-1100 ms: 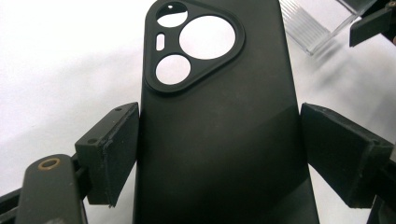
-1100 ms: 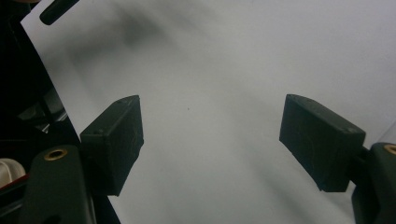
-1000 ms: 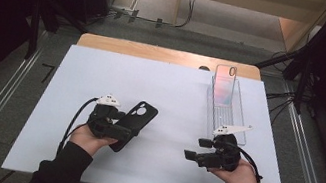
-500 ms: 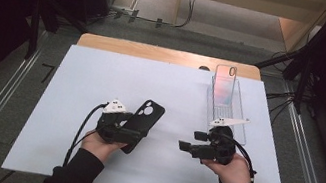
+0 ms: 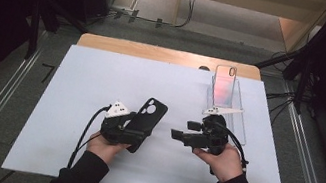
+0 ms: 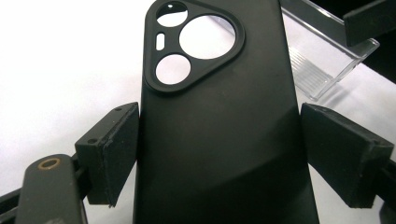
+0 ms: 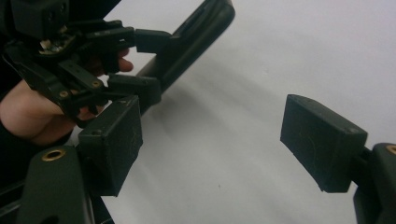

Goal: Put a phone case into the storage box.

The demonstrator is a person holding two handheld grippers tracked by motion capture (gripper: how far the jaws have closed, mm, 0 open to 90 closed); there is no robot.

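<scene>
Item: black phone case [image 5: 146, 121], back side up, with a triangular camera opening holding three round holes and a small slot. Location: left of centre on the white worktop [image 5: 75, 86], its lower part raised off the surface.

Left tongs [image 5: 136, 130]: clamped on the phone case. In the left gripper view both pads sat against the long edges of the case [image 6: 219, 121], the left one tight on it, the right one at the edge with the contact in shadow. The left hand [image 5: 103, 144] gripped the tool from below, its cable trailing toward the near edge of the worktop.

Right tongs [image 5: 178, 135]: spread wide, nothing between the pads. They pointed left toward the case, near it but apart. In the right gripper view the bare white surface lay between the two pads, with the left tongs [image 7: 140, 60] and the case [image 7: 196, 39] farther off at upper left. The right hand [image 5: 220, 157] held the tool just in front of a stand.

Clear plastic stand [image 5: 238, 112]: right side of the worktop. A phone [image 5: 224, 84] with a pinkish back leaned upright in it.
</scene>
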